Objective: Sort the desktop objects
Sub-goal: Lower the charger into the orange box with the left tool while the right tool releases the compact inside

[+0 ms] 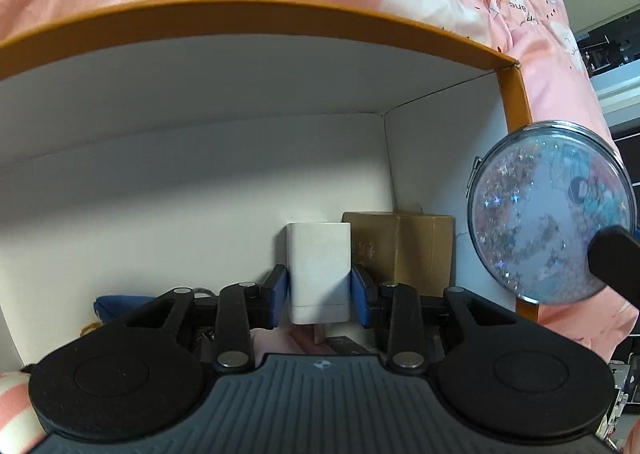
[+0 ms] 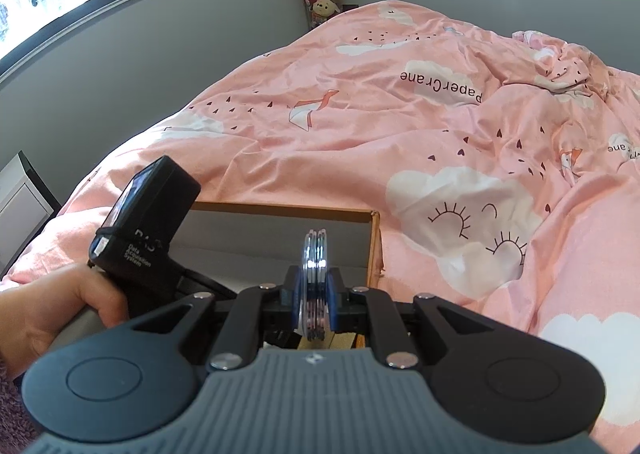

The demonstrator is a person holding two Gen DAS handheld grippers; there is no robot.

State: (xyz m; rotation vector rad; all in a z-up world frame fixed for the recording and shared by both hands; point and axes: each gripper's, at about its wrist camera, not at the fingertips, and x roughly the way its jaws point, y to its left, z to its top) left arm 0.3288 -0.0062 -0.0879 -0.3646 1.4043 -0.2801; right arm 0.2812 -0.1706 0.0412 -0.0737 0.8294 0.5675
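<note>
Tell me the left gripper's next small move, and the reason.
Probably lower and open. The left gripper holds the white charger inside the box, beside a brown carton, while the right gripper waits with the mirror at the rim.

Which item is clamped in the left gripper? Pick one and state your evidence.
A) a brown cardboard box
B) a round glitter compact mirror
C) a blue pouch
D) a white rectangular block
D: the left gripper has its blue pads pressed on both sides of the white rectangular block, inside the orange-rimmed box.
</note>
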